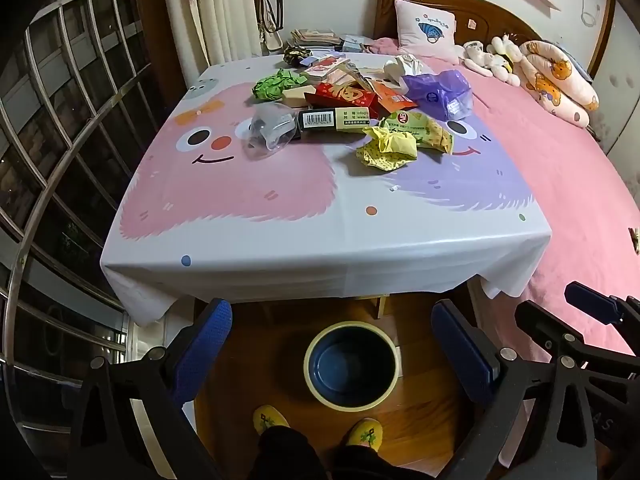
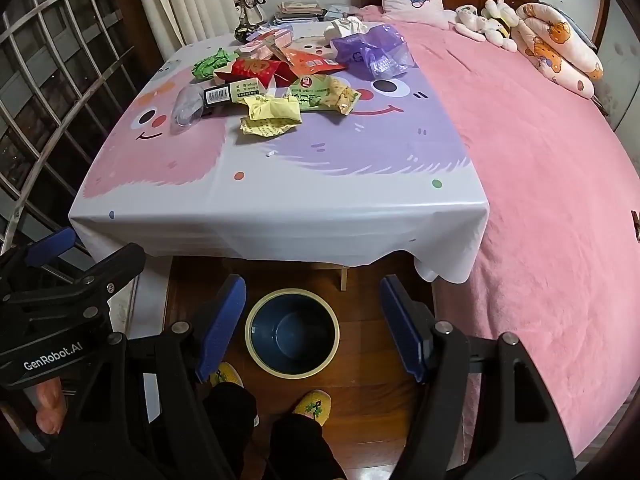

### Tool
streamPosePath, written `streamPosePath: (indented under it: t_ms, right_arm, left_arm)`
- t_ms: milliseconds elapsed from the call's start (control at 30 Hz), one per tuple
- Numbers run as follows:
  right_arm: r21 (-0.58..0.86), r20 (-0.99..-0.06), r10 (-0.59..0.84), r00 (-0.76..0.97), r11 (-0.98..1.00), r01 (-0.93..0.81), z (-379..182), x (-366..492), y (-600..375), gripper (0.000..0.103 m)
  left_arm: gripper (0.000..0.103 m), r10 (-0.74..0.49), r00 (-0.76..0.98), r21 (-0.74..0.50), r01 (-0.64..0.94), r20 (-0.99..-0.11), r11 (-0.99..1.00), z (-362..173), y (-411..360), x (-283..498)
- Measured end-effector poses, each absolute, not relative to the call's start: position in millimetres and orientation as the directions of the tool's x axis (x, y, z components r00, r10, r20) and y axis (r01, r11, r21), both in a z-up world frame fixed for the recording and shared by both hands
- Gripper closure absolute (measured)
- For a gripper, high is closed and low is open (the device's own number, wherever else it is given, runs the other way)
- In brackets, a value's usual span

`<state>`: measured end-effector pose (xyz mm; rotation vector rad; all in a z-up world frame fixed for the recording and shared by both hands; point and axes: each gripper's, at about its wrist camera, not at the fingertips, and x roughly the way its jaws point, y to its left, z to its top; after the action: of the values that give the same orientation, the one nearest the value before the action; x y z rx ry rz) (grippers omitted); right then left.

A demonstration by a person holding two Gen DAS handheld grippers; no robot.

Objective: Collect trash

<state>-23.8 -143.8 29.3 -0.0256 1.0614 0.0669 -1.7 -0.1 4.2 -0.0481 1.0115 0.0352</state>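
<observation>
A heap of trash lies on the far half of the cartoon tablecloth (image 1: 248,184) (image 2: 320,184): a crumpled yellow wrapper (image 1: 386,146) (image 2: 270,116), a green snack bag (image 1: 424,128) (image 2: 324,94), a purple plastic bag (image 1: 438,94) (image 2: 372,50), a red box (image 1: 344,94) (image 2: 252,70), a clear plastic bag (image 1: 270,126) (image 2: 186,106) and crumpled green paper (image 1: 276,84) (image 2: 208,64). A dark blue bin with a cream rim (image 1: 352,364) (image 2: 292,330) stands empty on the floor before the table. My left gripper (image 1: 332,354) hangs open above it. My right gripper (image 2: 312,328) is open too, with nothing between its pads.
A bed with a pink blanket (image 2: 560,184) adjoins the table's right side, with a pillow (image 1: 426,30) and plush toys (image 1: 496,58) at its head. A barred window (image 1: 60,140) runs along the left. A person's feet in yellow slippers (image 1: 364,432) stand on the wood floor.
</observation>
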Motion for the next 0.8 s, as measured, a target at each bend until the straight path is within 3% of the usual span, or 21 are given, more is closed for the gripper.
streamPosePath:
  t_ms: [800]
  right_arm:
    - [0.014, -0.875, 0.043, 0.481, 0.998, -0.065, 26.6, -22.7, -144.0, 0.036]
  left_arm:
    - [0.002, 0.004, 0.539, -0.028, -0.051, -0.842, 0.998, 12.1, -3.4, -8.1]
